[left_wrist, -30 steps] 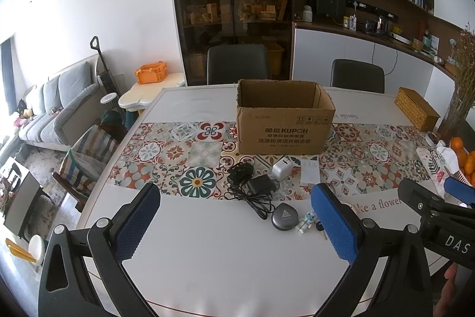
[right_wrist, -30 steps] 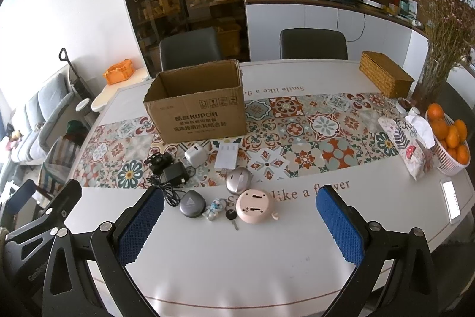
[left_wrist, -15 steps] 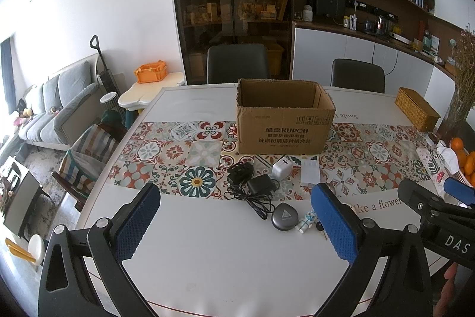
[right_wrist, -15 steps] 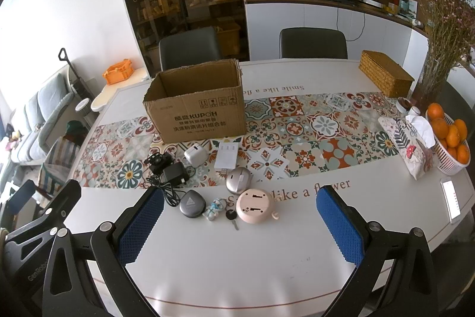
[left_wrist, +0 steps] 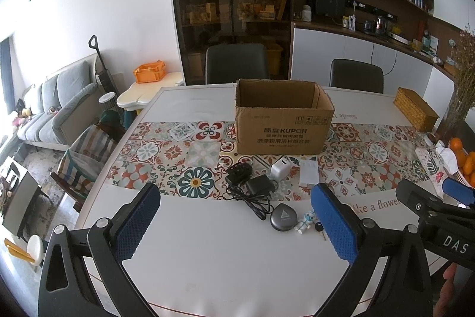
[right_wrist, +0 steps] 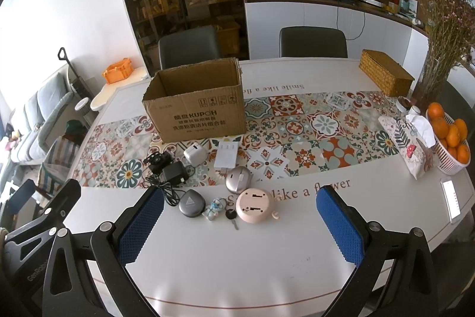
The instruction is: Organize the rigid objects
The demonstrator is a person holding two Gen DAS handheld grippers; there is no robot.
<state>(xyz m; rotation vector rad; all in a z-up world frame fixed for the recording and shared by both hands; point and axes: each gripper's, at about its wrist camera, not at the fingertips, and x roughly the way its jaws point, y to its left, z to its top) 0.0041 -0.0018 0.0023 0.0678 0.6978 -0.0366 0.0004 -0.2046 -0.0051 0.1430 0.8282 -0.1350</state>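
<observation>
An open cardboard box [left_wrist: 283, 121] [right_wrist: 196, 109] stands on the patterned runner mid-table. In front of it lie a black adapter with cable [right_wrist: 173, 173] [left_wrist: 258, 186], a white charger cube [right_wrist: 194, 155], a white flat box [right_wrist: 227, 158], a grey round device [right_wrist: 191, 203] [left_wrist: 283, 216], a small figurine [right_wrist: 212, 208], a key [right_wrist: 231, 217], a silver round thing [right_wrist: 238, 179] and a pink round device [right_wrist: 254, 205]. My left gripper [left_wrist: 237, 222] and right gripper [right_wrist: 240, 228] are open and empty, above the table's near edge.
A wicker box [right_wrist: 386, 76] stands at the far right. A tissue pouch [right_wrist: 411, 144], a basket of oranges [right_wrist: 451, 138], a vase of dried flowers [right_wrist: 439, 55] and a phone [right_wrist: 451, 199] are along the right edge. Two chairs [right_wrist: 190, 45] stand behind the table.
</observation>
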